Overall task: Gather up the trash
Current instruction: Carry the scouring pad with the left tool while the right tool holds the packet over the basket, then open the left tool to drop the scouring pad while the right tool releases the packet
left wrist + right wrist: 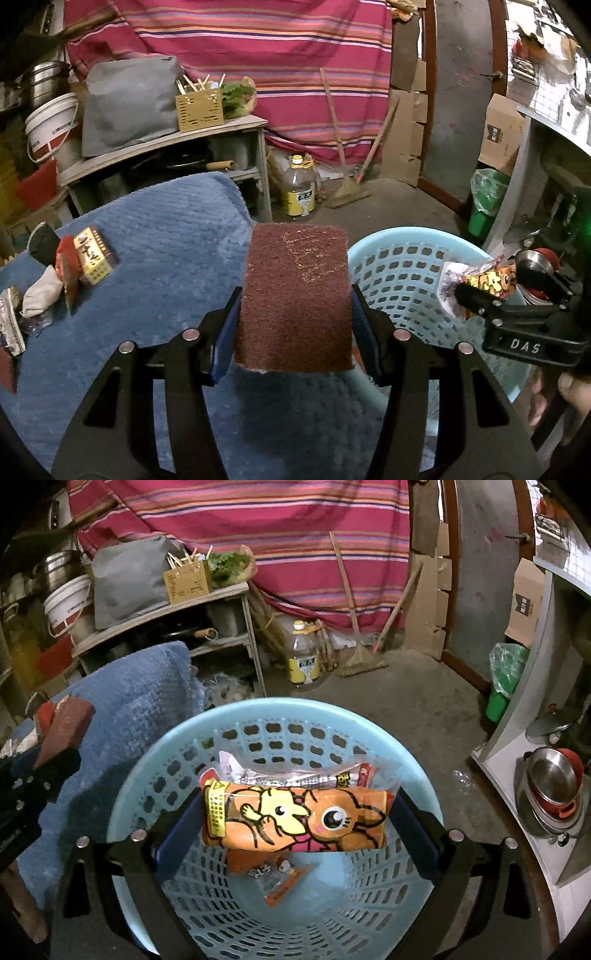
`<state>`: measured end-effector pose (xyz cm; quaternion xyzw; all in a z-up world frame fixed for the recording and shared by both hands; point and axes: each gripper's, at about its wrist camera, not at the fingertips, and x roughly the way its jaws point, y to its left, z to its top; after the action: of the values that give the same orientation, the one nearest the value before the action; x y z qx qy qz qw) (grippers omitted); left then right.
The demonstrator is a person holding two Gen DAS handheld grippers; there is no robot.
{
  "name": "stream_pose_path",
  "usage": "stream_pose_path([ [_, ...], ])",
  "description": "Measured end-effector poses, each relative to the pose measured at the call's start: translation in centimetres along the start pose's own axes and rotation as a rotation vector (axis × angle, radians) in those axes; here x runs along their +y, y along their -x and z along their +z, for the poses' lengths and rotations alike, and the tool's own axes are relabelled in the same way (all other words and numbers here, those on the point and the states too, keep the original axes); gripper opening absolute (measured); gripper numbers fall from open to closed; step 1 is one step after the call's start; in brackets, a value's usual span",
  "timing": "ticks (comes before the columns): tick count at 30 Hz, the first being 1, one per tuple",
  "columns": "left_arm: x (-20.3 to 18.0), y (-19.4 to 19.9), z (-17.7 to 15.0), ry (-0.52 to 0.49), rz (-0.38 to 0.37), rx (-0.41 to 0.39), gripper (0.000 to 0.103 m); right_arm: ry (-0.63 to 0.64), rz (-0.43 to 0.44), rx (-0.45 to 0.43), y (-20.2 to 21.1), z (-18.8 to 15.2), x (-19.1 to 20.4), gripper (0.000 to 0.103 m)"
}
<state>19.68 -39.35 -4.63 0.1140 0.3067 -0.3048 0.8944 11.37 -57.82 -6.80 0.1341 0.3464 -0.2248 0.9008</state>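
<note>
My left gripper is shut on a brown scouring pad and holds it above the blue rug, just left of the light blue basket. My right gripper is shut on an orange cartoon snack wrapper and holds it over the basket's opening. It also shows in the left wrist view at the right. Another orange wrapper lies at the basket's bottom. More trash lies on the rug at the left: a yellow carton and crumpled wrappers.
A shelf unit with a grey bag and a wooden box stands behind the rug. A plastic bottle and brooms stand on the floor by the striped cloth. A green bin and a counter with steel pots are at the right.
</note>
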Motion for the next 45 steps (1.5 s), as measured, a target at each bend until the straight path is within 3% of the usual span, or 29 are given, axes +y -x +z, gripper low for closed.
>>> stream_pose_path([
  [6,-0.5,-0.4,0.0,-0.001,-0.005,0.004,0.054,-0.006,-0.018,0.043,-0.9,-0.3,-0.5,0.098],
  [11,-0.7,-0.4,0.1,-0.003,-0.002,0.007,0.054,-0.051,0.032,0.086,-1.5,-0.5,-1.1,0.098],
  [14,-0.7,-0.4,0.1,-0.001,0.001,0.004,0.054,-0.062,0.020,0.110,-1.9,-0.7,-1.3,0.098],
  [18,-0.7,-0.2,0.1,-0.004,0.005,0.002,0.054,-0.010,-0.018,0.093,-1.7,-0.6,-0.7,0.098],
  [23,-0.6,-0.1,0.1,-0.008,0.012,0.000,0.054,0.065,-0.043,0.188,-2.6,-1.6,-0.1,0.099],
  [27,-0.3,-0.1,0.1,0.000,0.014,0.001,0.054,0.064,-0.028,0.199,-2.2,-1.9,-0.7,0.099],
  [32,-0.4,0.1,0.1,0.005,0.010,0.003,0.054,-0.060,0.067,0.198,-1.3,-1.5,-2.2,0.099],
  [35,-0.5,0.5,0.1,-0.004,0.012,-0.002,0.054,-0.147,0.056,0.204,-1.2,-1.5,-3.0,0.099],
  [41,-0.5,1.2,0.2,-0.023,0.021,-0.010,0.054,0.041,-0.045,0.182,-1.7,-1.9,-0.7,0.099],
  [45,-0.8,0.6,0.0,-0.026,-0.003,0.018,0.054,0.026,-0.027,0.187,-1.1,-1.8,-1.2,0.099],
])
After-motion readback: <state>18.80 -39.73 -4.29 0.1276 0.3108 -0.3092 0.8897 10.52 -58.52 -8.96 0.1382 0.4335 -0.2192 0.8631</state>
